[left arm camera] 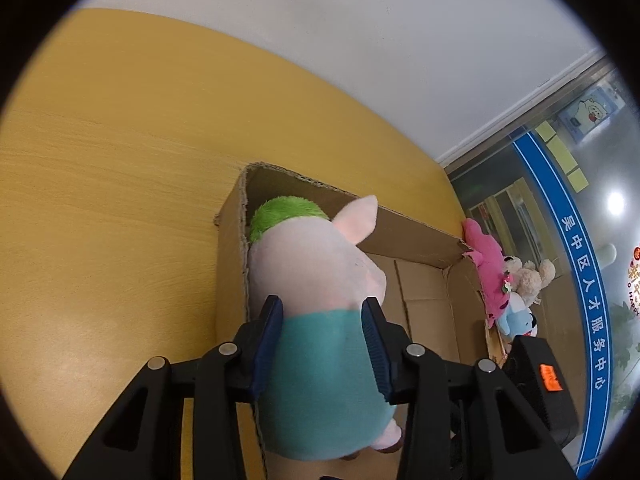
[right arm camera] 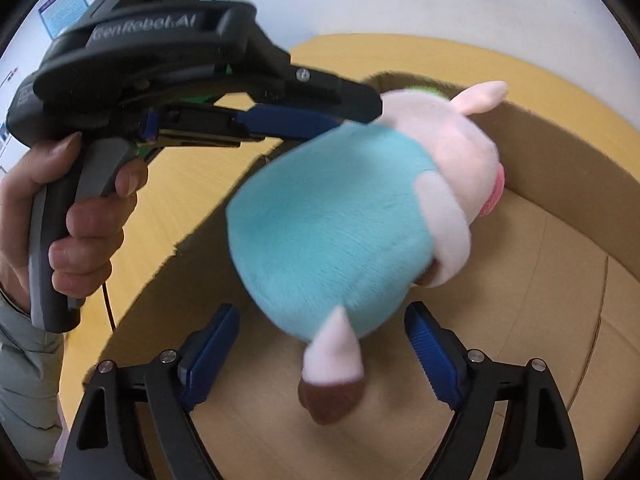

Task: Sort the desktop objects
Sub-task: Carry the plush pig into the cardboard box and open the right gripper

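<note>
The left gripper (left arm camera: 323, 322) pinches a plush pig (left arm camera: 320, 300) by its teal body, above the open cardboard box (left arm camera: 416, 236) ahead of it. The right gripper (right arm camera: 322, 354), fingers spread and empty, waits beneath. Released off-centre, the pig may catch the near wall and tumble onto the table (left arm camera: 120, 160).

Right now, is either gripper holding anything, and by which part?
The left gripper holds the plush pig over the cardboard box, its fingers clamped on either side of the teal body. The right gripper is open, holding nothing.
</note>
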`<action>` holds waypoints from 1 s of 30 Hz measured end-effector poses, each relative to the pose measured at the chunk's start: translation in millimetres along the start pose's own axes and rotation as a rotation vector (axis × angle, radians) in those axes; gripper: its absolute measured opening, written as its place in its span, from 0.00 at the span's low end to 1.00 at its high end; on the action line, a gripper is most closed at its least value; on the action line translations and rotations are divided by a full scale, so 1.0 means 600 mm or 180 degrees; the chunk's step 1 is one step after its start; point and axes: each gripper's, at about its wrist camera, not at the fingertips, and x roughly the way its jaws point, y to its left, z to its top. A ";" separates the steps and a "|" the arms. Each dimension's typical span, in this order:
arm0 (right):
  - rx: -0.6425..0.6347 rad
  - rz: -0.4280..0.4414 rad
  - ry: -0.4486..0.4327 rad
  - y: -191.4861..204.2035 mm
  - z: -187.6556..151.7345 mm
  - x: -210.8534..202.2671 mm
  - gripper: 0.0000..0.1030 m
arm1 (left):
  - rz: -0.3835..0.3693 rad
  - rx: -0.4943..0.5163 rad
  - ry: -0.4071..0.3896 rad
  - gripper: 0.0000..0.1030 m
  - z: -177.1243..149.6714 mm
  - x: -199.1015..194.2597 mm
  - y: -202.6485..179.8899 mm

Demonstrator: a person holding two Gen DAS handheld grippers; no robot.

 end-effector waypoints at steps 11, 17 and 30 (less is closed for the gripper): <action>-0.0250 0.0150 -0.0077 -0.031 -0.013 -0.057 1.00 | 0.0151 0.0437 -0.0085 0.40 -0.065 -0.060 -0.024; -0.0363 0.0114 -0.0079 -0.039 0.038 0.002 0.99 | 0.0227 0.0704 0.0190 0.40 -0.119 -0.028 -0.040; -0.0077 0.0405 -0.0470 -0.032 0.051 -0.024 0.99 | 0.0310 0.0983 0.0011 0.40 -0.157 -0.060 -0.088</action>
